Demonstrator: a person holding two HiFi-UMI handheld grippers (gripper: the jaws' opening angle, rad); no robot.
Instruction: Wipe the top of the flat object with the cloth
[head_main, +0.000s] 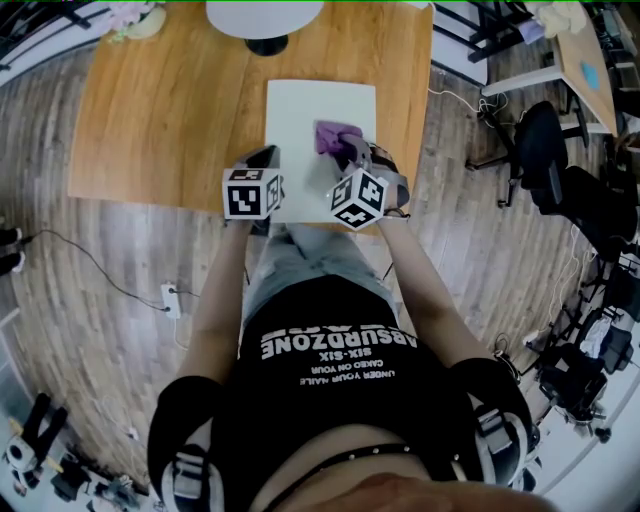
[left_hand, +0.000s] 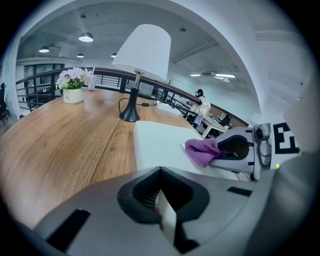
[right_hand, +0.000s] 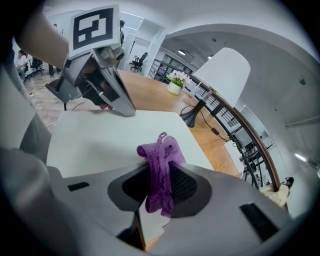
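Right hand-held gripper (right_hand: 160, 197) has its jaws clamped on a thin fold of the purple cloth (right_hand: 161, 160); most of the cloth is bunched ahead of the tips. The bunch looks to be resting on the white flat object (head_main: 300, 120), right of its centre line. Left hand-held gripper (left_hand: 162, 207) has its jaws together. I see only a pale sliver between them and can't tell if that's the board's edge or the pad itself. Main risks as I read it: the grip is on a narrow strip, so drag on a stroke could pull the cloth out. The wad also gives a small contact patch, so passes may leave unwiped bands. If the left side isn't actually pinning the flat object, it could skate on the tabletop (head_main: 160, 110). Its near edge sits about at the tabletop's front edge, so a pull stroke could tip it off. The lamp (left_hand: 142, 50) base stands near the far edge, so a long push could clip it. Pose: both forearms reach straight forward from the body, with the two grippers side by side over the near end. Left is at the near-left corner; right is pitched down onto the surface.
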